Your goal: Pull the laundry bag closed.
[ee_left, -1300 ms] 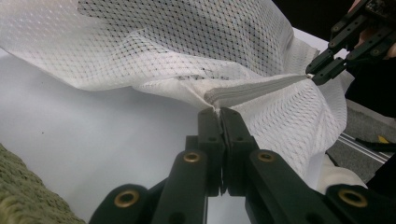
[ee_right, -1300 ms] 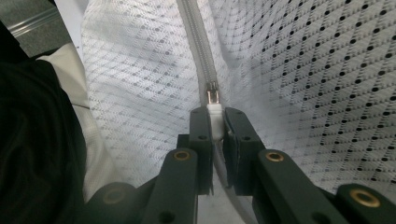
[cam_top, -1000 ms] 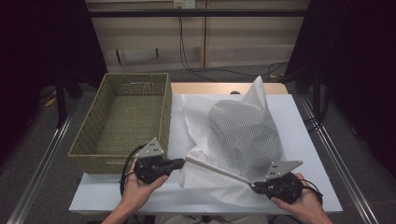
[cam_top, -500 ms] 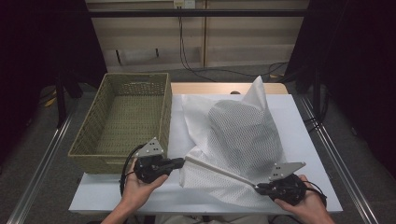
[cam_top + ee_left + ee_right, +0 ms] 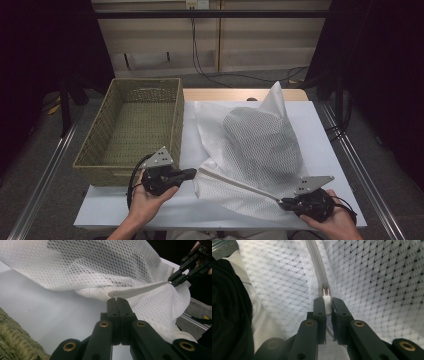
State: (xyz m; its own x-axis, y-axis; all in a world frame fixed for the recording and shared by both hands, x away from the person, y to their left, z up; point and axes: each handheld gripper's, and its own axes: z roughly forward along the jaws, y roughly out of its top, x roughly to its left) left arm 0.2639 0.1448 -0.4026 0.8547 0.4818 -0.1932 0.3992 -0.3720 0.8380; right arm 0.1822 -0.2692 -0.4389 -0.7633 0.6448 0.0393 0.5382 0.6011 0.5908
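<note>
while the basket [image 5: 131,131] sits at the far left with nothing in it that i can see, all the action is just right of it on the table [image 5: 190,150]. left gripper [image 5: 192,173] has its jaws clamped flat together on the near corner of the mesh bag [image 5: 260,145], right where the zipper tape [image 5: 240,184] starts. you can see the folded edge pinched at the tips in the left gripper view, bag [image 5: 105,265] billowing up behind it.

bag itself lies mid table, puffed up, one corner standing tall at the back. can't tell what's inside it, mesh is too dense to see through.

further right, the right gripper [image 5: 286,202] is closed on the white zipper pull [image 5: 326,300], metal slider just past the tips, tape stretched taut between the two grippers.

what could go wrong imo: that pull tab is tiny and only held by the very tips, so a tug off the line of the zipper could pop it loose. also if the left corner slips, the tape goes slack and the slider probably jams on bunched mesh. loose fabric beside the teeth could snag too.
</note>
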